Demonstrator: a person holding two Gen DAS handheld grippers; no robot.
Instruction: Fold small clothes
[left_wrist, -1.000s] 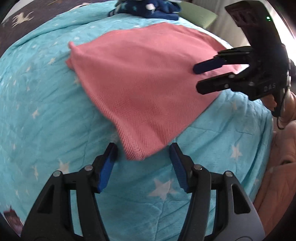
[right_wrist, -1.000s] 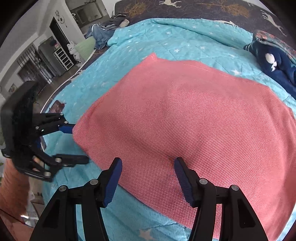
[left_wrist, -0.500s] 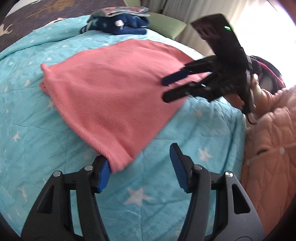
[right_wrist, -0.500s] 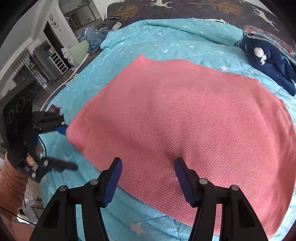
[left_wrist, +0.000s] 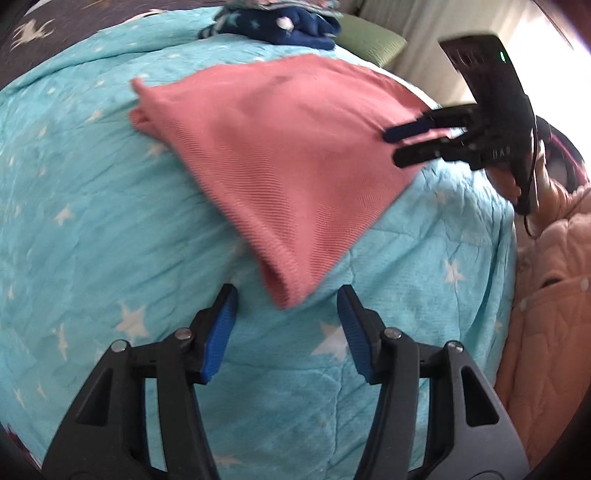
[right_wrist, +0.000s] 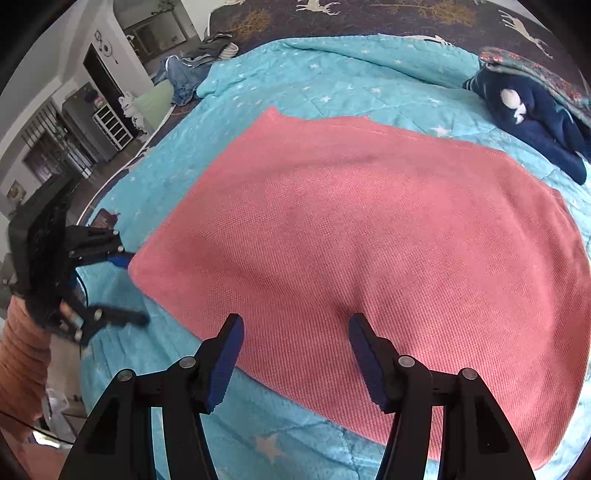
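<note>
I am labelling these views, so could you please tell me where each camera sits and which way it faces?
Left wrist: on the left tool, jaws open, facing the near corner of the pink cloth on the teal quilt; the right tool and a hand show.
Right wrist: on the right tool, jaws open, looking across the cloth's near edge; the left tool and an orange sleeve show.
Shared: cloth, quilt, navy garment.
</note>
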